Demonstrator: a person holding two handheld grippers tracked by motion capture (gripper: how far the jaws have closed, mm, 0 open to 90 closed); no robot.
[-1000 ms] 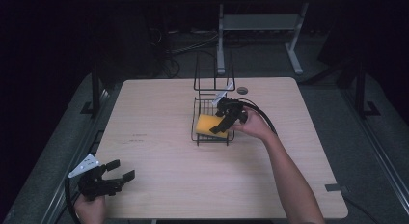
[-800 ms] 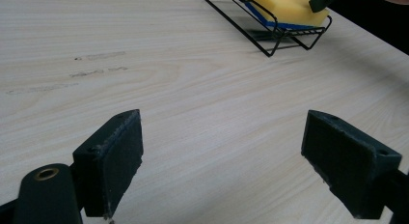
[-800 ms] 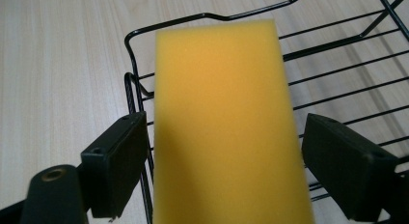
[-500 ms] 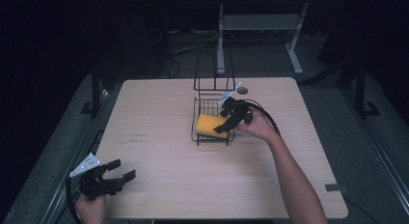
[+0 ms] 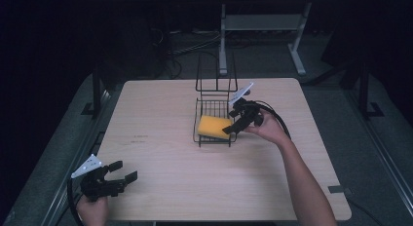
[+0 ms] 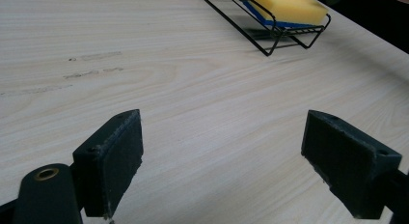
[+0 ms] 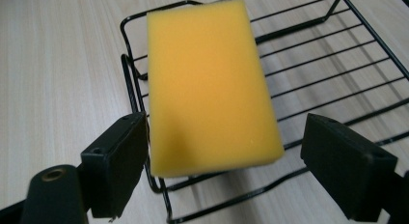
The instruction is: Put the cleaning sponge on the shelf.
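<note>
The sponge (image 5: 214, 126) lies in the wire rack (image 5: 213, 121) mid-table, the right gripper (image 5: 235, 125) wide open just beside it, the left gripper (image 5: 122, 178) wide open and empty at the near-left corner

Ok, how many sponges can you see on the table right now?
1: a yellow sponge lying in the black wire rack near the table's middle, by the open right gripper. None seems hidden.

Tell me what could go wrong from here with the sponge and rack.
The sponge lies across the rack rim, its near end jutting past the edge; a nudge might tip it out. The right gripper is open around that end, one jaw almost touching, so pulling back carelessly could drag the sponge or snag a wire.
</note>
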